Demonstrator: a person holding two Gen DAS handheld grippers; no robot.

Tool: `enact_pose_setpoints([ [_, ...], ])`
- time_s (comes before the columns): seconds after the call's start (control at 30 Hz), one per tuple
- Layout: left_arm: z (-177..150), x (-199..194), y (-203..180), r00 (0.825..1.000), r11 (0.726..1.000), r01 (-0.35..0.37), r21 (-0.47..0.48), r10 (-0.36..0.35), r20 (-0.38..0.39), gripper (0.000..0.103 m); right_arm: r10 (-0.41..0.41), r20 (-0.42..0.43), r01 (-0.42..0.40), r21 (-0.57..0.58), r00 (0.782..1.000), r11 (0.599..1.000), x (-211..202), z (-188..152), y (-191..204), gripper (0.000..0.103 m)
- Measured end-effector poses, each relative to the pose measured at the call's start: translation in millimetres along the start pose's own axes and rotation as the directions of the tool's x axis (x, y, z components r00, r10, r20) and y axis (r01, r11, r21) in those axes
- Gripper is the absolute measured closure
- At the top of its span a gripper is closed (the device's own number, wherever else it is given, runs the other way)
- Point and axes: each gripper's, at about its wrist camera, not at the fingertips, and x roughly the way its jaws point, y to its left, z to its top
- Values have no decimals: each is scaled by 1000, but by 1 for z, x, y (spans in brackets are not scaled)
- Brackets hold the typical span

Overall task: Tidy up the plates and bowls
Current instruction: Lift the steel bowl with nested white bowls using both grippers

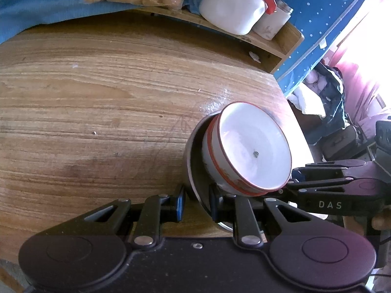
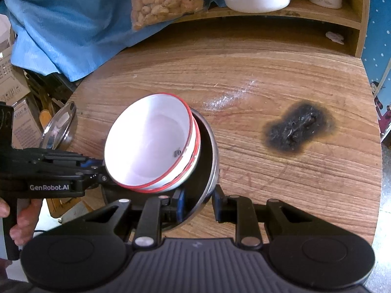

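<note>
Black-fingered, the left gripper [image 1: 195,204] is clenching the rim of a round steel plate [image 1: 195,171], while the right gripper [image 2: 198,205] is gripping the same rim opposite. Two nested white bowls with red rims [image 2: 149,141] are sitting tilted in it, above the wooden counter [image 2: 268,92]. Stacking looks largely done; another shiny steel plate [image 2: 58,127] near the counter's edge is waiting.

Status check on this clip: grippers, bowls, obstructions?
Left gripper and right gripper clamp metal plate rim. White bowls tilted on it. Nothing in the way.
</note>
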Motion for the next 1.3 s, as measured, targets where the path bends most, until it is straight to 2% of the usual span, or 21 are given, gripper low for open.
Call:
enact_pose_setpoints([
  [0.17,-1,0,2,1000,1000,6,-19,-5,4,82,-12,13,12,0,1000,1000,-1,-1,2,77],
  [0.57,2,1,6,1000,999,14,-43,-14,-7,81,20,-1,-20,47,1000,999,1,2,-9,76],
  [0.97,1,2,1,1000,999,-2,-37,1,-7,81,50,-4,-49,108,999,993,4,2,-14,77],
  [1.3,3,4,-2,1000,1000,-12,-13,12,-13,81,44,-7,-43,107,999,993,5,3,-13,78],
])
